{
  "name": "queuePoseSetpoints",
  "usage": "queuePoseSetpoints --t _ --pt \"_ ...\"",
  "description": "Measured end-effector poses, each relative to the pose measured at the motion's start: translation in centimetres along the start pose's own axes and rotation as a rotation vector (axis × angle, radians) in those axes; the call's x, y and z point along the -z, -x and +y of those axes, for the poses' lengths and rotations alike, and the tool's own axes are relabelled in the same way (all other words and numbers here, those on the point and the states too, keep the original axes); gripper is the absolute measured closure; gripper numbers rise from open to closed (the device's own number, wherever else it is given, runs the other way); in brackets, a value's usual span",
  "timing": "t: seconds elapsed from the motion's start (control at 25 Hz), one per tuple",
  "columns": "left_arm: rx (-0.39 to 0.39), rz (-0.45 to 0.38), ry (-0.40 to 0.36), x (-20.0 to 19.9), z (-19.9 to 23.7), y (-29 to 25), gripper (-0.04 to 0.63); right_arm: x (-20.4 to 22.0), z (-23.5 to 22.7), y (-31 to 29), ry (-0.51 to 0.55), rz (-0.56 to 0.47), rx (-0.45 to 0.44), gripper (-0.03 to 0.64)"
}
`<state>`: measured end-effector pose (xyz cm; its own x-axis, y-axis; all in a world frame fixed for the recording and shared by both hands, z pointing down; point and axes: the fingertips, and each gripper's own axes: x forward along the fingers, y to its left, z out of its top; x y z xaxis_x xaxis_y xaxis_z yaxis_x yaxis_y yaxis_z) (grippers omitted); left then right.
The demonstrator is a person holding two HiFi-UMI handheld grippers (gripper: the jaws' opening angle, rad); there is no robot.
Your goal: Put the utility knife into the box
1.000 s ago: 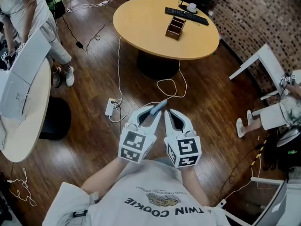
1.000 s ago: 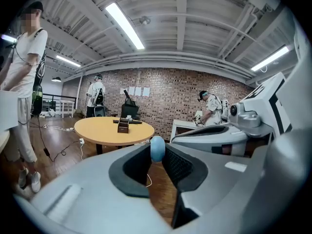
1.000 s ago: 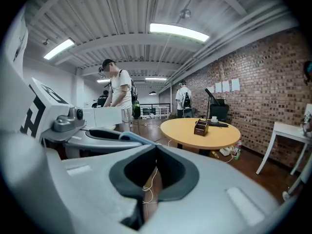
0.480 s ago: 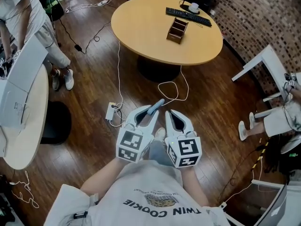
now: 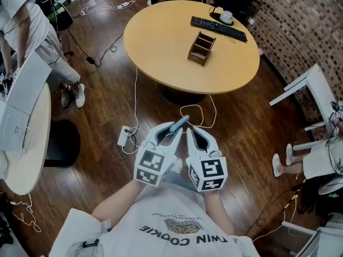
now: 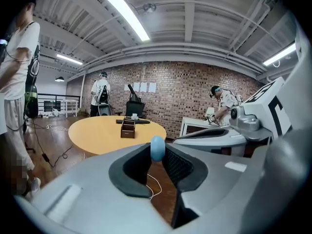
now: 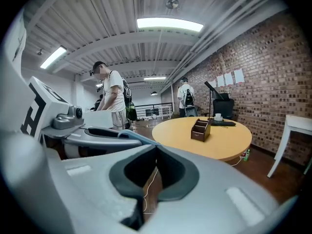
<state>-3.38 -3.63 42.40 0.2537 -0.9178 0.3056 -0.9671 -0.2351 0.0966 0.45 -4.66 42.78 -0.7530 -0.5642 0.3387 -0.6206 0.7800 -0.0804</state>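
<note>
Blue-grey utility knife (image 5: 180, 123) sits clenched in the left gripper (image 5: 171, 134), right gripper (image 5: 193, 135) closed empty beside it, carried near the body since the wooden box (image 5: 202, 47) stands far off on the round worktop (image 5: 155, 42).

Open over the round table (image 5: 161, 42) at 12 o'clock, crowded by box (image 5: 201, 47) and keyboard (image 5: 218, 28) toward 1 o'clock.

Stepped closer to the tabletop (image 5: 161, 42) over the last second. Brought the box (image 5: 202, 48) and keyboard (image 5: 218, 28) lower in the head view and fuller into frame. Carried the power strip (image 5: 123, 136) lower in frame too.
</note>
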Motion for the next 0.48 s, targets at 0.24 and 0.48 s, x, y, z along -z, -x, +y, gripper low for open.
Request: queuePoseSetpoints --t 0.24,0.48 --pt "-0.021 0.016 -0.018 -2.5 -0.8 -6.3 0.520 -1.5 -5.9 -2.0 -0.014 0.001 -0.035 0.615" --pt "-0.050 0.027 -0.038 -3.5 -0.7 -9.9 0.520 -1.8 -9.4 -3.2 -0.021 -0.001 -0.053 0.615"
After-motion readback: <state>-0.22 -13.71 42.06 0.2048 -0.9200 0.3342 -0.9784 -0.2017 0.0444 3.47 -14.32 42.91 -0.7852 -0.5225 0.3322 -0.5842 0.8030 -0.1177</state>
